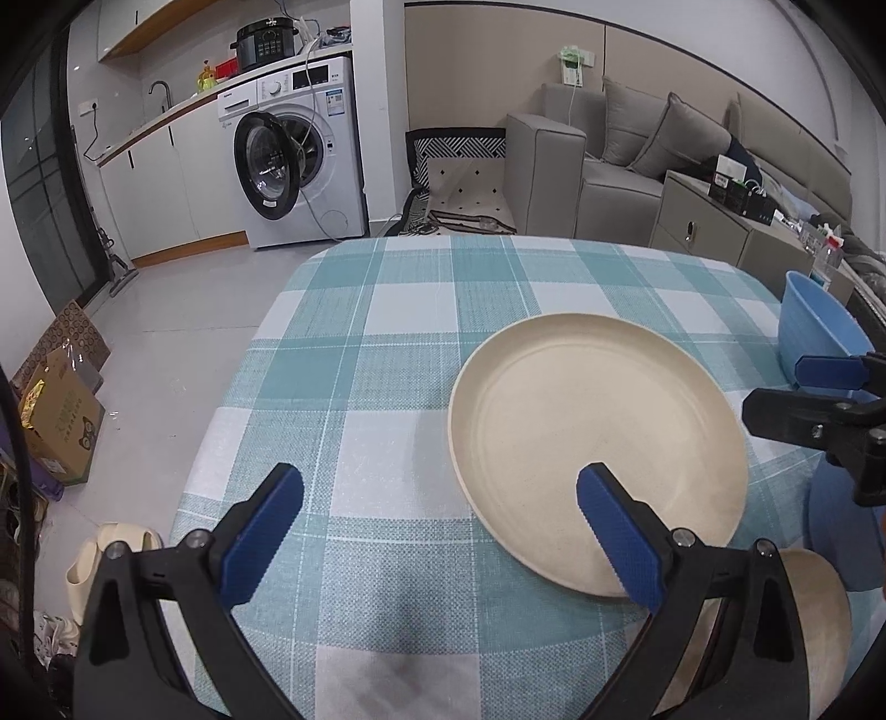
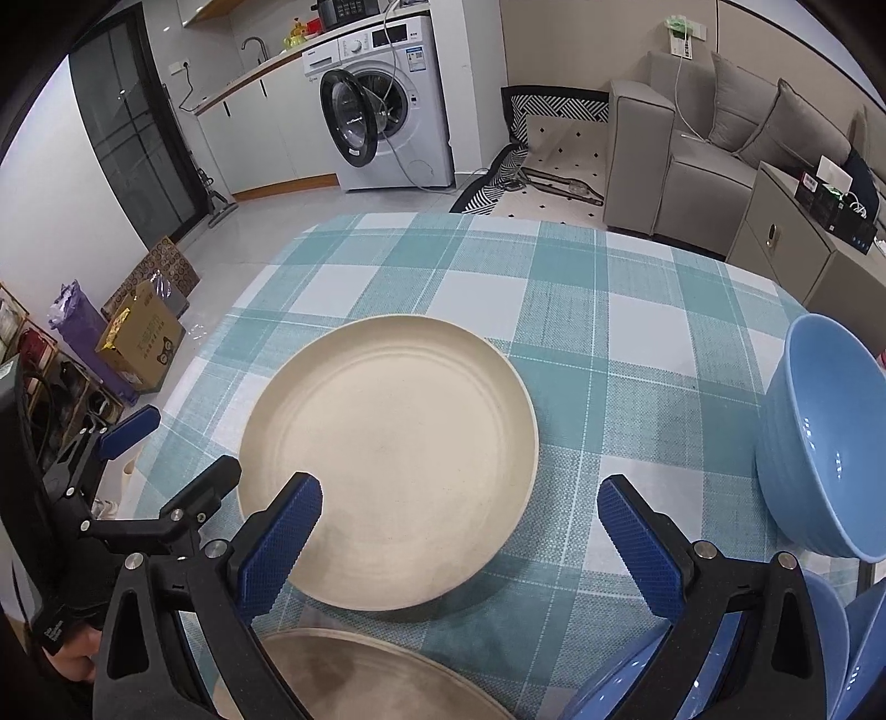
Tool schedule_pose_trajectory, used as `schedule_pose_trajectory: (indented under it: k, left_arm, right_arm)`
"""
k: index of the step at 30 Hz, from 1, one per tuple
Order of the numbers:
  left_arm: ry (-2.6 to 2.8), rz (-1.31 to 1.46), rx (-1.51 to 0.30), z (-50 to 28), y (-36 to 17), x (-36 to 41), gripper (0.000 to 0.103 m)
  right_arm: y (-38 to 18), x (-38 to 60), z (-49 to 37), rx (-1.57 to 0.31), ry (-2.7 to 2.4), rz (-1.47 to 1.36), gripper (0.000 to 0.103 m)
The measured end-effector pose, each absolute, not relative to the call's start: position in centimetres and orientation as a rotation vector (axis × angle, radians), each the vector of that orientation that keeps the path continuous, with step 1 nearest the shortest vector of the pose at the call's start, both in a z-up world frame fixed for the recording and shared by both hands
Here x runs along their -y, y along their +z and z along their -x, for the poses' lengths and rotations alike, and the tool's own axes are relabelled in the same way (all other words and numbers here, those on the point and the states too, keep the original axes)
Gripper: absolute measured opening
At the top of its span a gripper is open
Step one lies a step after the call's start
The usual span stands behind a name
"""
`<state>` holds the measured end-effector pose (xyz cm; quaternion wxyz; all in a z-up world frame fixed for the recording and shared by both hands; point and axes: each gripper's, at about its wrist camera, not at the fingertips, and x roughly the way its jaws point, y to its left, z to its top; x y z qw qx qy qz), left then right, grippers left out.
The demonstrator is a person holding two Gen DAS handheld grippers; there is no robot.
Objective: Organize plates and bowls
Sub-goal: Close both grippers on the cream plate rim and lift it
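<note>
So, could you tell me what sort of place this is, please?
Most likely a small home or studio flat: a washing machine under a kitchen counter, a grey sofa, and a table with a checked cloth.

Both wrist views face forward, close above table; share cream plate (image 1: pixel 598 443).

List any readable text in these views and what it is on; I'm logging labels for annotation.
Nothing reads with certainty.
Washing machine: brand mark, panel digits and sticker, too small.
Pressure cooker: panel print, blurred.
Cardboard box: printed characters and a cartoon face, illegible.
Cream plate, blue bowl, tablecloth: no text.
</note>
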<state>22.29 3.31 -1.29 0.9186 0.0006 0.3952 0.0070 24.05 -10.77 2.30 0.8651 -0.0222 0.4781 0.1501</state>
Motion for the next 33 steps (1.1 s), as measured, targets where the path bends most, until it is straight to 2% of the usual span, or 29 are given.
schedule_pose_trajectory:
  k: [15, 33]
  left_arm:
    - [0.083, -0.033, -0.894, -22.8, -3.8, -4.5, 0.099]
    - [0.112, 0.0, -0.903, -21.1, -4.0, -6.8, 0.099]
  right_arm:
    - [1.9, 10.0, -24.5, -1.012, 0.32, 0.059, 0.102]
    - [1.1, 8.6, -24.5, -1.03, 0.318, 0.101, 0.102]
